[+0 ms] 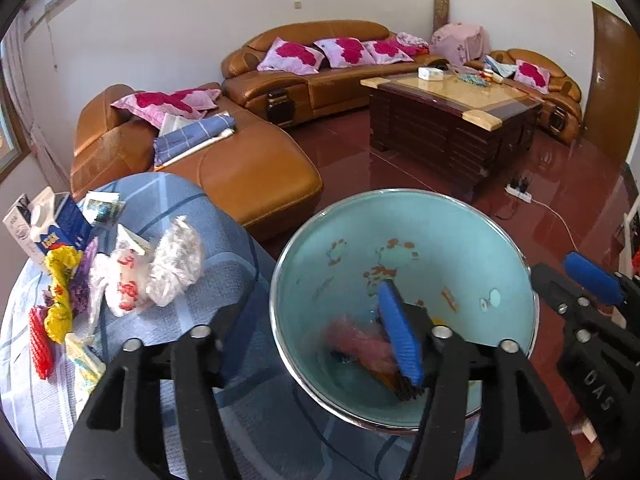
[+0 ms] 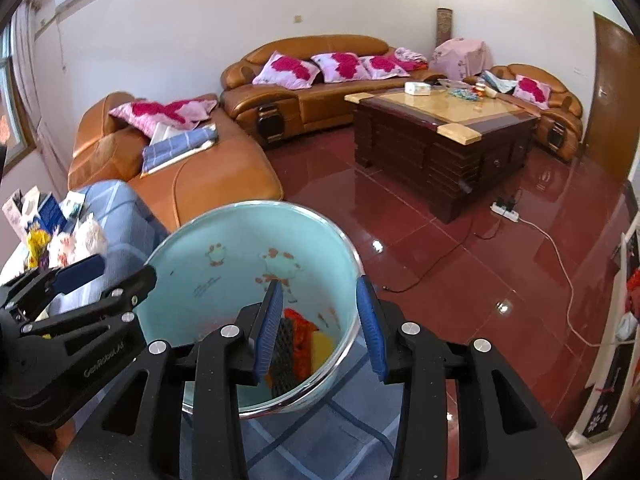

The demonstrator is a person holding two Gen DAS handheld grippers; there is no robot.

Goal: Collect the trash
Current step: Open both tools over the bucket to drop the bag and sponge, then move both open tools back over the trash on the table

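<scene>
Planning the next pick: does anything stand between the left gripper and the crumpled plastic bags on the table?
Nothing visible does. Only bare blue checked cloth lies between the left gripper and the plastic bags. The teal basin sits to the other side, and the open jaws straddle its rim.

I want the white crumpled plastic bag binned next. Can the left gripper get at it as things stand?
Probably yes. The white crumpled plastic bag lies exposed on the blue cloth, up and left of the left gripper, whose jaws are open and empty. Only bare cloth lies between; the bin stands to the right.
</scene>
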